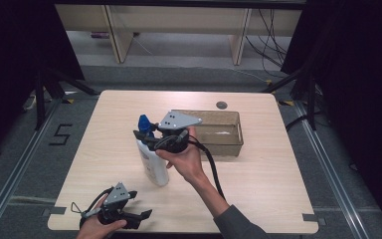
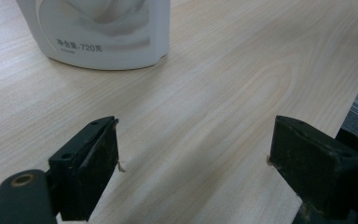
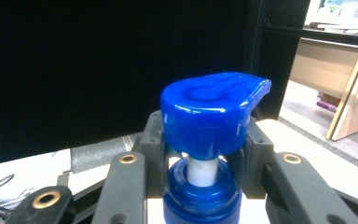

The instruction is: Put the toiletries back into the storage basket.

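White pump bottle gripped at its neck

White plastic bottle (image 1: 153,167) with a blue pump head (image 3: 213,112), one only, stands mid-frame on the pale wooden counter (image 1: 258,184). Right claw (image 1: 142,135) clamps its neck. Left claw (image 1: 142,216), lower left, gapes empty. One translucent brown bin (image 1: 231,142) sits right of centre.

I see a glossy blue plastic pump head (image 3: 212,114) on a smooth white plastic bottle (image 2: 98,32). My table (image 2: 242,70) looks like pale matt wood grain. The gripper pads (image 2: 98,168) are dull black, slightly scuffed. The bin (image 1: 219,130) looks translucent brownish plastic.
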Action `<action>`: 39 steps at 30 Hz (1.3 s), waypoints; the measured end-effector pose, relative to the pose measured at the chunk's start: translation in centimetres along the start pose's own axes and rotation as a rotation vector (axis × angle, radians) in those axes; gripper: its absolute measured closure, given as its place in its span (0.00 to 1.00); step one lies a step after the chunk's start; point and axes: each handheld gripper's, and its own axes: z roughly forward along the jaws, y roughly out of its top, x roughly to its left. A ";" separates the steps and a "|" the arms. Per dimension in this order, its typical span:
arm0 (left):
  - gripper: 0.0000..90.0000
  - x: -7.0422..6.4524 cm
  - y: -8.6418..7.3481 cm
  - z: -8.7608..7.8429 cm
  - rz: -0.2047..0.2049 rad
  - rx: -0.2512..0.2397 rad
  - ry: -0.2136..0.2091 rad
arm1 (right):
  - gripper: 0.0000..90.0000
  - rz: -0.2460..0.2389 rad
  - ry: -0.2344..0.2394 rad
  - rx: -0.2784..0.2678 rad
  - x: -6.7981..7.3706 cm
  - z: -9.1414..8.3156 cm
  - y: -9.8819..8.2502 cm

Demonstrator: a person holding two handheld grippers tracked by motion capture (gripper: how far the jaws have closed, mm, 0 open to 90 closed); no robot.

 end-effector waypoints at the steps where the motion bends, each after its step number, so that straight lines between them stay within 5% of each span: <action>1: 0.17 0.0 0.0 0.0 0.000 -0.001 -0.001 | 0.69 0.010 0.003 0.000 0.1 -0.1 0.0; 7: 0.17 0.1 0.0 -0.1 0.003 0.010 0.003 | 0.69 0.025 -0.019 -0.057 0.3 0.0 -0.5; 9: 0.17 0.1 0.0 0.0 0.002 -0.003 0.010 | 0.69 -0.014 -0.035 -0.068 0.2 0.0 -0.5; 11: 0.17 0.1 0.0 0.0 0.002 -0.003 0.010 | 0.69 0.017 -0.013 -0.059 0.3 0.0 -0.5; 18: 0.17 0.0 0.0 0.0 0.012 0.004 0.010 | 0.70 0.015 -0.003 -0.072 0.1 0.1 -0.9; 23: 0.17 0.1 0.0 -0.1 0.005 0.010 0.005 | 0.72 -0.034 -0.027 -0.086 0.2 0.1 -0.9; 24: 0.17 0.1 0.0 -0.1 0.005 0.012 0.005 | 0.72 0.000 -0.027 -0.067 0.3 0.0 -0.9; 39: 0.17 0.2 0.1 -0.2 0.007 0.006 0.002 | 0.73 0.018 -0.037 -0.085 -0.1 0.4 -0.6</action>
